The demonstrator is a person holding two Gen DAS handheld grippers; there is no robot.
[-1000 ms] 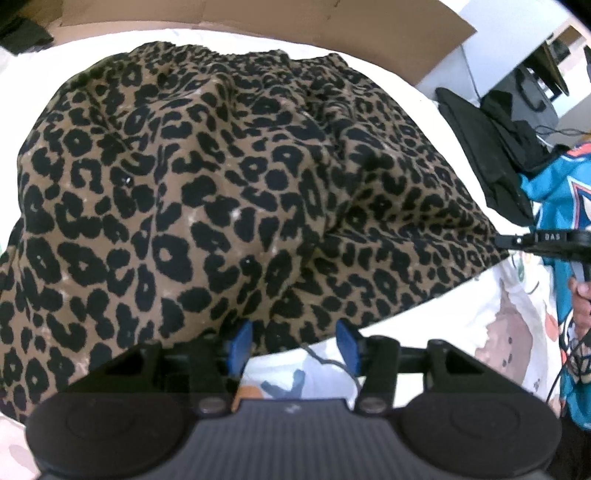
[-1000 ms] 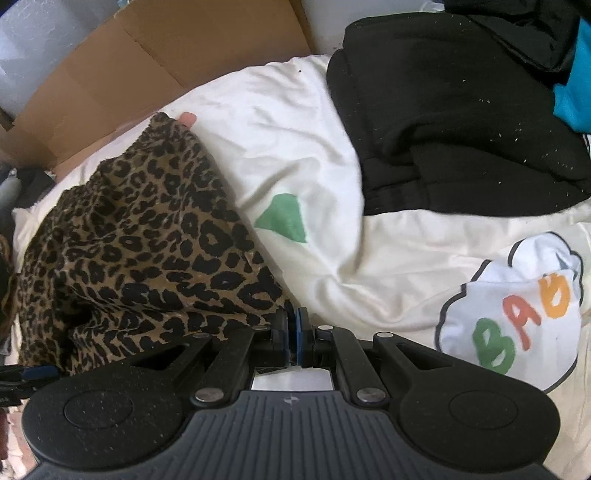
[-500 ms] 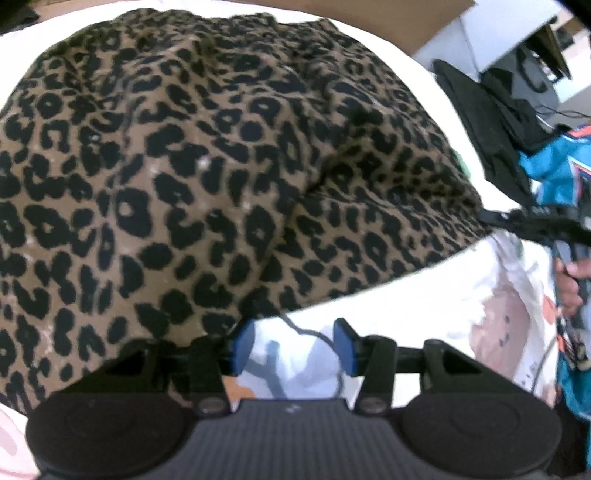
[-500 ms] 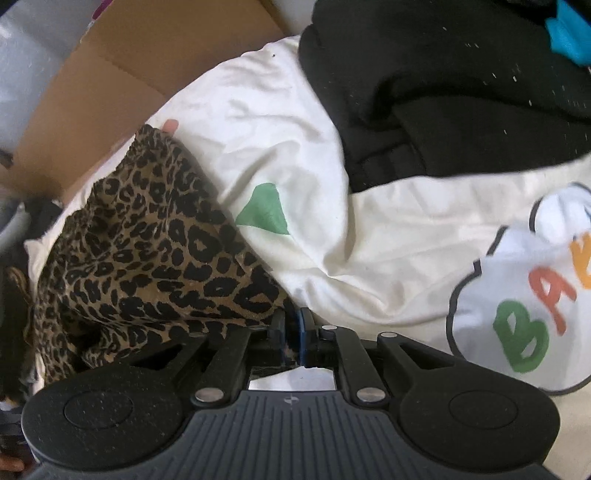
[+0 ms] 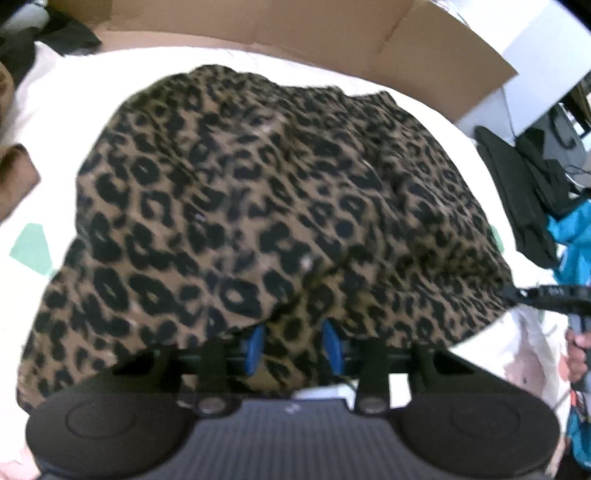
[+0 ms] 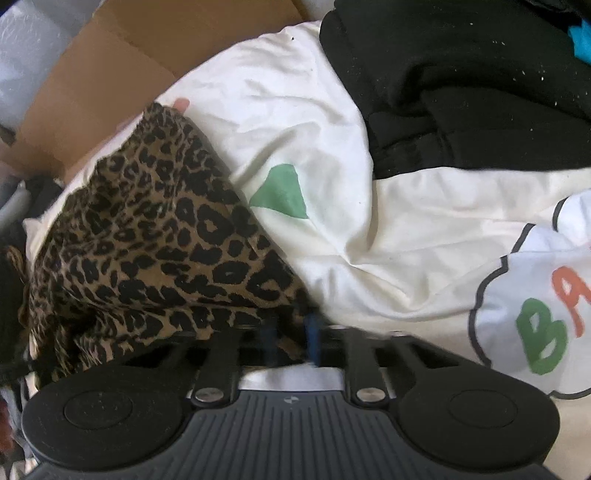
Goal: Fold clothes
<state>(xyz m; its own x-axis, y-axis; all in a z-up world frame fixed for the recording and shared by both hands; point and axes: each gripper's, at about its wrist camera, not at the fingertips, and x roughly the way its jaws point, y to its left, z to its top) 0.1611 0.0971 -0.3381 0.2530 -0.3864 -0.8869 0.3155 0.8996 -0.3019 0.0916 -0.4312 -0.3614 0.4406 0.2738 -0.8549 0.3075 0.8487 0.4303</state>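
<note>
A leopard-print garment point(image 5: 277, 206) lies spread on a white printed sheet point(image 5: 62, 122). My left gripper point(image 5: 293, 347) is at its near hem, open, with a fold of the cloth lying between and over the blue pads point(image 5: 255, 347). In the right wrist view the same garment point(image 6: 155, 251) runs away to the left. My right gripper point(image 6: 290, 339) sits at its corner with the blurred fingers a little apart and cloth between them. That gripper point(image 5: 517, 293) also shows at the garment's right corner in the left wrist view.
Flattened cardboard point(image 5: 295, 29) borders the far side of the sheet. A black garment point(image 6: 461, 92) is heaped at the right, with teal clothing point(image 5: 576, 240) beside it. A brown cloth point(image 5: 14, 177) lies at the left edge. A hand point(image 5: 578, 354) holds the right gripper.
My left gripper has pushed forward into the near hem, so cloth now lies between its fingers. The right gripper's fingers, shut on the corner before, have parted.
</note>
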